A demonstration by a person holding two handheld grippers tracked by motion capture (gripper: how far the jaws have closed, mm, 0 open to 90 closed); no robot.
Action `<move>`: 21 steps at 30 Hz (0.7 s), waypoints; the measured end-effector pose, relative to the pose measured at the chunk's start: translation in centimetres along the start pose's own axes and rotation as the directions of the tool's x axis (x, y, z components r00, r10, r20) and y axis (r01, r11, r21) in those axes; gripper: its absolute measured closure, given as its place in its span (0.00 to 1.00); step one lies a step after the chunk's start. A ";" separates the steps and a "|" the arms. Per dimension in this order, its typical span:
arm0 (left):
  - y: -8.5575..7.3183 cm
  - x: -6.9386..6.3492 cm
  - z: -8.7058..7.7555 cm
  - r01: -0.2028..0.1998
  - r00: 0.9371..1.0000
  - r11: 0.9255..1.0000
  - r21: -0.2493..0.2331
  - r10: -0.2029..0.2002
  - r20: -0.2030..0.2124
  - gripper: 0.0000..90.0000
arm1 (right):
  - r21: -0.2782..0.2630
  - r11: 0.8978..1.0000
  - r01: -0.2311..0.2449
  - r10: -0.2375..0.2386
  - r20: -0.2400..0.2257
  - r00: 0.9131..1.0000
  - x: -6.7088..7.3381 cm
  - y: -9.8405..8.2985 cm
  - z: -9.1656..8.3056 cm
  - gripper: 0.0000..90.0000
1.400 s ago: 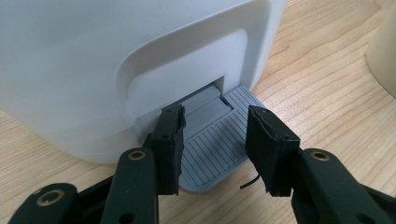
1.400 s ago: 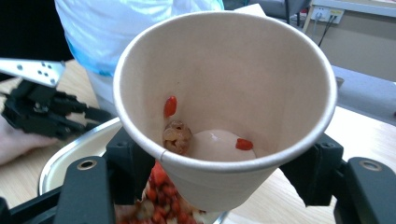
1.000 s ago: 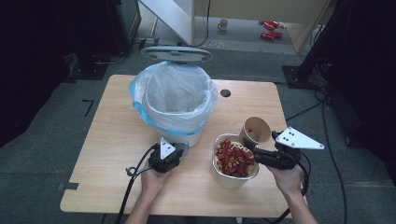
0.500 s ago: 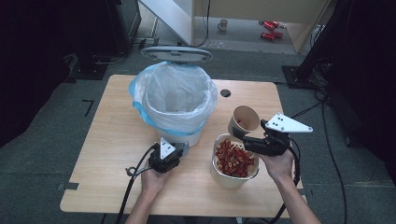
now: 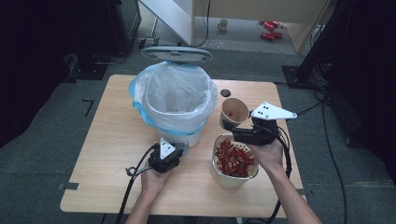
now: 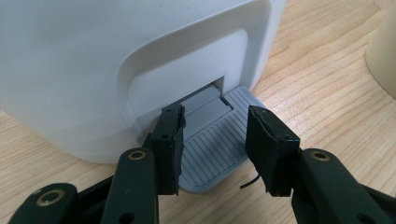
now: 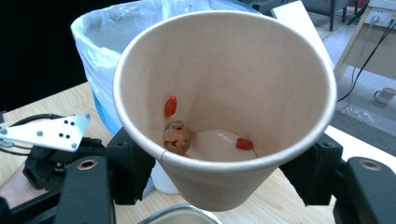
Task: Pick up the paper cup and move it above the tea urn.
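Starting at the left of the high view, my left tool [image 5: 172, 151] sits low and centre-left on the pale wooden tabletop [image 5: 107, 154], at the foot of the white plastic pedal bin lined with a clear-and-blue bag [image 5: 175, 100]. From above I cannot make out its tips; the grey plate and the hand cover them. In the left gripper view the tool [image 6: 215, 137] has its jaws drawn in on either side of the grey ribbed foot pedal [image 6: 212, 154]. The left pad looks to be against the pedal's edge, while the right one appears to hover just above the ribs, so I cannot tell whether it truly grips. The bin's body is cut off at the top and left of that frame.

Moving right, the cream round bowl of red dried slices [image 5: 233, 161] stands low and centre-right, partly hidden by my right hand [image 5: 268, 154]. Just above it, my right tool [image 5: 233, 132] holds the brown paper cup [image 5: 234, 112] tilted, mouth toward the camera, close beside the bin's right rim. In the right gripper view the cup [image 7: 224, 116] fills the middle, clamped between half-closed jaws whose pads are hidden behind its wall; a few red and pale scraps [image 7: 177, 135] cling inside.
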State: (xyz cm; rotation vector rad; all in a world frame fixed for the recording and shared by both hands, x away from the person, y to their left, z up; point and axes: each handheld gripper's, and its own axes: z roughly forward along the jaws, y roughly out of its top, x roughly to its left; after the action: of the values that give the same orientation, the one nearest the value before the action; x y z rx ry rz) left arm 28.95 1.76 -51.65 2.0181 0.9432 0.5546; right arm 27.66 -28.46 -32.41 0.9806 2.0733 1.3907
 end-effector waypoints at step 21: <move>0.0 0.0 0.0 0.008 1.000 1.000 -0.002 -0.008 0.003 0.64 | 0.004 1.000 0.000 0.000 -0.051 0.999 0.2 3.5 3.1 0.36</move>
State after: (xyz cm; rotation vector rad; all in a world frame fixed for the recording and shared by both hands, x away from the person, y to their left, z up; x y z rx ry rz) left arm 28.94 1.71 -51.67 2.0118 0.9485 0.5477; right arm 30.77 -25.60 -30.34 0.9562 2.1138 1.4257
